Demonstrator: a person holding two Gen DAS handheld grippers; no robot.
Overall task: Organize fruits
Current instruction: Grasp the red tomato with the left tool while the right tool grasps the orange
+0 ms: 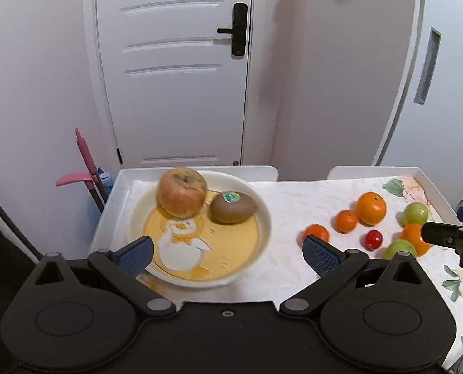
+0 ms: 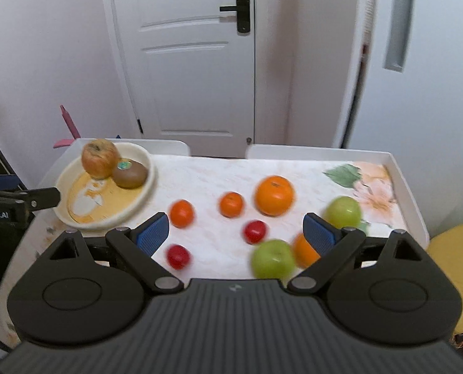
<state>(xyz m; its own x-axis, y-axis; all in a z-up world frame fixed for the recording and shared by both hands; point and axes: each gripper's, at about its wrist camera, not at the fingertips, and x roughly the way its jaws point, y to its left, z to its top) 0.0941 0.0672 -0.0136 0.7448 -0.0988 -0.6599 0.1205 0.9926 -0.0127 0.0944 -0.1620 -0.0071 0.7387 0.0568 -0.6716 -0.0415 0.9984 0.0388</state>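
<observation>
fruit blurred – orange [image 2: 304, 249] half hidden by right gripper [image 2: 236, 232] | both grippers' jaws wide, empty

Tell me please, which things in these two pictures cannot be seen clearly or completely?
- Orange, right wrist view: partly hidden by the right gripper's finger and a green apple; also blurred.
- Second red fruit: absent from the left wrist view.
- Kiwi sticker: text too small.
- Right gripper, left wrist view: cut by the edge.

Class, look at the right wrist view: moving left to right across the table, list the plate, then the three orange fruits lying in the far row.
plate → leftmost small orange → middle small orange → large orange
</observation>
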